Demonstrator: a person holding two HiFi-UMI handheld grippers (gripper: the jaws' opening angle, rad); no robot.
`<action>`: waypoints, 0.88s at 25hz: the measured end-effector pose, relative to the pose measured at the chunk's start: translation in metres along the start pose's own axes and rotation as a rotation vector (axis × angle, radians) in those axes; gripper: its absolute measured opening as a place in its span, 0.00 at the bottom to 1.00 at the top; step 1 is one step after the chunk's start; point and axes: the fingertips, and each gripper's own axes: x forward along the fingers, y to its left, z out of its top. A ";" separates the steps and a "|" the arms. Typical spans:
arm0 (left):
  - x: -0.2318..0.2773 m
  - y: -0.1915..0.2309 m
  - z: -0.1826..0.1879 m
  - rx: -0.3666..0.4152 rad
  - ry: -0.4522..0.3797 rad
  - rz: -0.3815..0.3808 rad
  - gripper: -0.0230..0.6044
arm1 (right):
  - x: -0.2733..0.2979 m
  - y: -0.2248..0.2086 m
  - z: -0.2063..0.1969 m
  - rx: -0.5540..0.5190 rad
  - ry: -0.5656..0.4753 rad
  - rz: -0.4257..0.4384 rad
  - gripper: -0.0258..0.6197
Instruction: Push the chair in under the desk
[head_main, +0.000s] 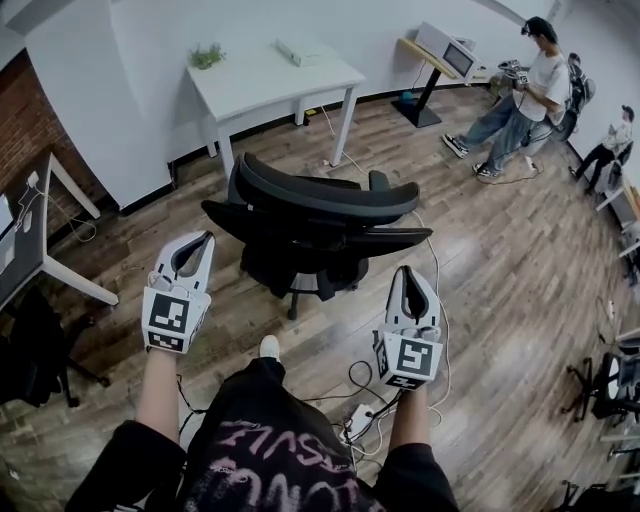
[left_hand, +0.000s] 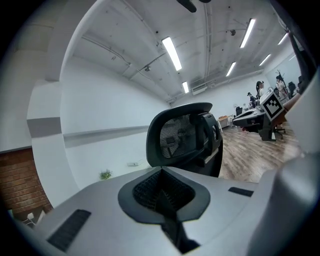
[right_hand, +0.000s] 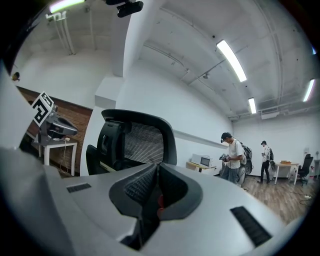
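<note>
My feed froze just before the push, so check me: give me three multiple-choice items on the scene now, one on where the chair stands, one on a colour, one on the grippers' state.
1. Where does the chair stand relative to the white desk?
A) tucked under it
B) out on the wooden floor, short of it
C) tipped on its side beside it

2. What colour is the chair?
A) black
B) white
C) red

3. How are the left gripper and the right gripper?
A) both wide open
B) left clamped on the backrest
C) both shut, nothing between the jaws

Answers:
1 B: the head view shows bare floor between chair and desk.
2 A: back, armrests and base are all black.
3 C: each gripper view shows its jaws together, with the chair beyond them.
</note>
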 end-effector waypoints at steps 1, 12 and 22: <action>0.007 0.004 -0.003 -0.001 0.005 0.000 0.06 | 0.007 -0.002 -0.001 0.000 0.004 -0.004 0.09; 0.072 0.058 -0.019 -0.019 0.036 -0.032 0.06 | 0.066 -0.028 0.006 -0.014 0.053 -0.099 0.08; 0.107 0.066 -0.031 -0.014 0.046 -0.113 0.06 | 0.073 -0.038 -0.009 -0.041 0.102 -0.131 0.09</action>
